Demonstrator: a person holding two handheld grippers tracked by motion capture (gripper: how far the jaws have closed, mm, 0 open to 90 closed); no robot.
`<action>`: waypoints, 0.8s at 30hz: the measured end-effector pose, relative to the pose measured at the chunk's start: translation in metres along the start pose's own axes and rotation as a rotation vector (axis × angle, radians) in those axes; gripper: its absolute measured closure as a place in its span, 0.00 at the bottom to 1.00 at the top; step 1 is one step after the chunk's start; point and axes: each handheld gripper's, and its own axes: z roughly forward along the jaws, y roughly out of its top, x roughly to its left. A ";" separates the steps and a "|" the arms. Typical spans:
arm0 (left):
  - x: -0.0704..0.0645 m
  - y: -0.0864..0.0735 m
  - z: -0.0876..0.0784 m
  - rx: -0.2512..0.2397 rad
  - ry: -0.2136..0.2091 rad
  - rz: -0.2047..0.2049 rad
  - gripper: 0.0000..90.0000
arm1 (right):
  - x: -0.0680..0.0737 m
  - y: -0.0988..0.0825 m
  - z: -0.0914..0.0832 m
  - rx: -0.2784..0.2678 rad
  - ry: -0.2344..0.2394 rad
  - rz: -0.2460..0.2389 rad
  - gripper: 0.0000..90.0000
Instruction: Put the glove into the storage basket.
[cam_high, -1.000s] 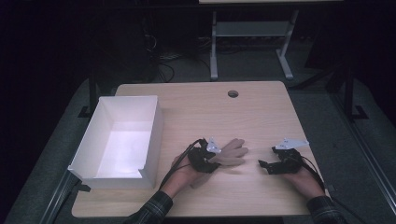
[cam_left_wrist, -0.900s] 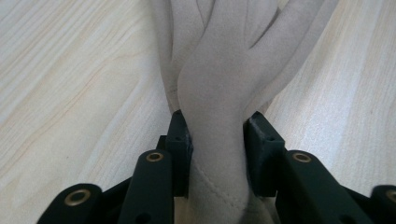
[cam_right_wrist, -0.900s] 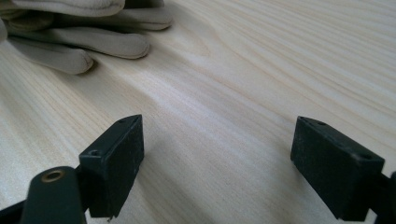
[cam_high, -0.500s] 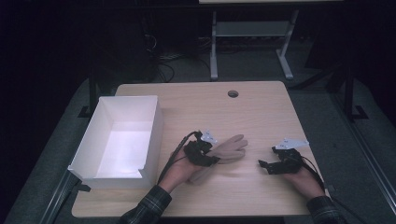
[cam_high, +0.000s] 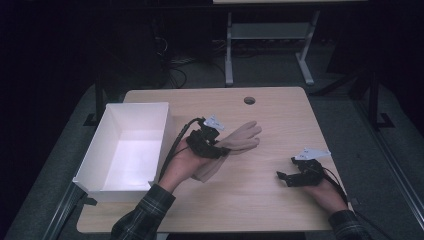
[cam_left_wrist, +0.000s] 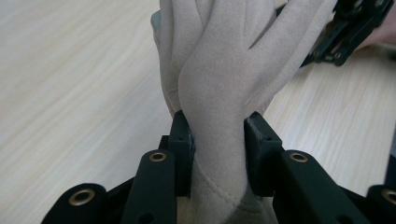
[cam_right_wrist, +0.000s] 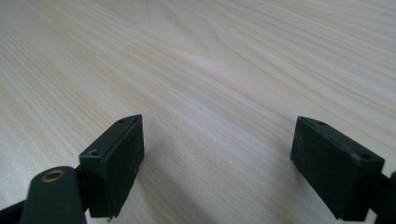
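You are pinching the beige glove at its cuff with your left gripper — lifting it clear over the table, presumably for the white box — while your right gripper is resting spread wide, empty.

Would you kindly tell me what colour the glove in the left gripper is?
The glove is plain beige, clearest in the left gripper view.

The right gripper is seen with its two black jaws held wide apart above bare, pale wood-grain table, nothing between them.
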 end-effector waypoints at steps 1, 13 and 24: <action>0.002 0.002 -0.005 -0.002 0.006 -0.002 0.75 | 0.000 0.000 0.000 -0.001 0.001 0.002 0.19; 0.030 0.006 -0.068 -0.049 0.089 -0.032 0.75 | 0.000 0.000 0.000 -0.001 0.001 -0.002 0.19; 0.061 -0.024 -0.114 -0.098 0.175 -0.126 0.75 | 0.000 0.000 0.000 -0.001 0.001 -0.002 0.19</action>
